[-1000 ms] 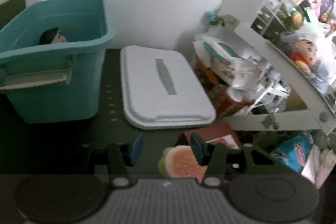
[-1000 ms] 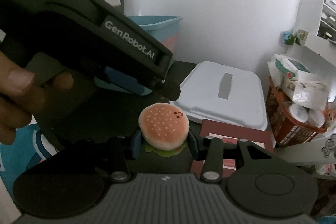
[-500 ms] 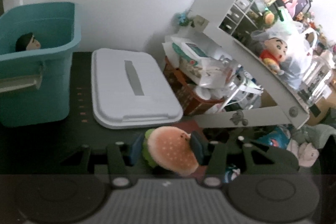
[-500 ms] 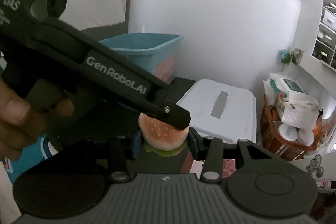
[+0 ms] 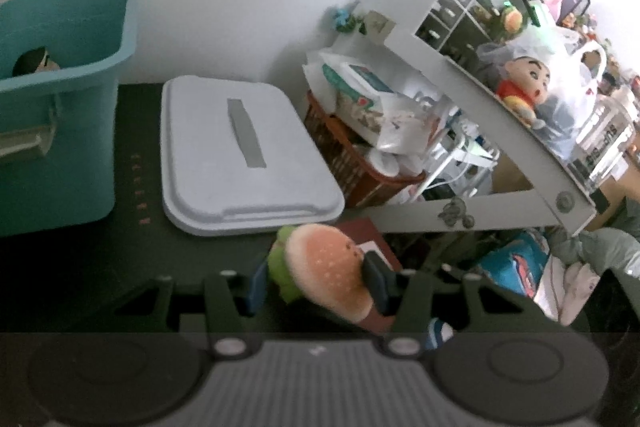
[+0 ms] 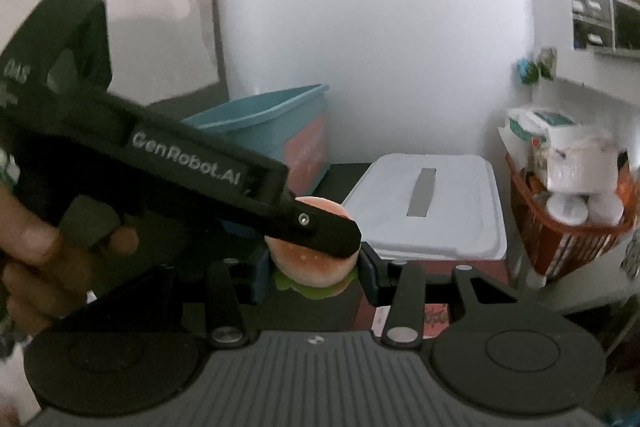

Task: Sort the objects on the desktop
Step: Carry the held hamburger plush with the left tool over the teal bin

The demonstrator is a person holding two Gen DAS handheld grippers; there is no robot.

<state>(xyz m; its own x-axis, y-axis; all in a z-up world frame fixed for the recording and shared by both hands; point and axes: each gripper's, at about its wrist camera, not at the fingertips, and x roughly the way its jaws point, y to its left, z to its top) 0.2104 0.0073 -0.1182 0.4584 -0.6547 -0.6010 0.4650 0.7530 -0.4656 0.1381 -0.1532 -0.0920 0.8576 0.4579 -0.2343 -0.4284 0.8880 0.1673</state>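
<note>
So the right gripper (image 6: 314, 273) is clamped on the little plush hamburger toy (image 6: 310, 267), and the left gripper (image 5: 316, 285) has come in around that same burger, jaws straddling it without clearly squeezing yet, teal plastic bin (image 5: 64, 107) off to the far left.

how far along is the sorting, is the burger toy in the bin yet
Not yet. One toy head already lies in the teal bin. The plush burger is clamped in the right gripper, with the left gripper around it too. Left: carrying it to the bin; the white lid lies alongside.
</note>
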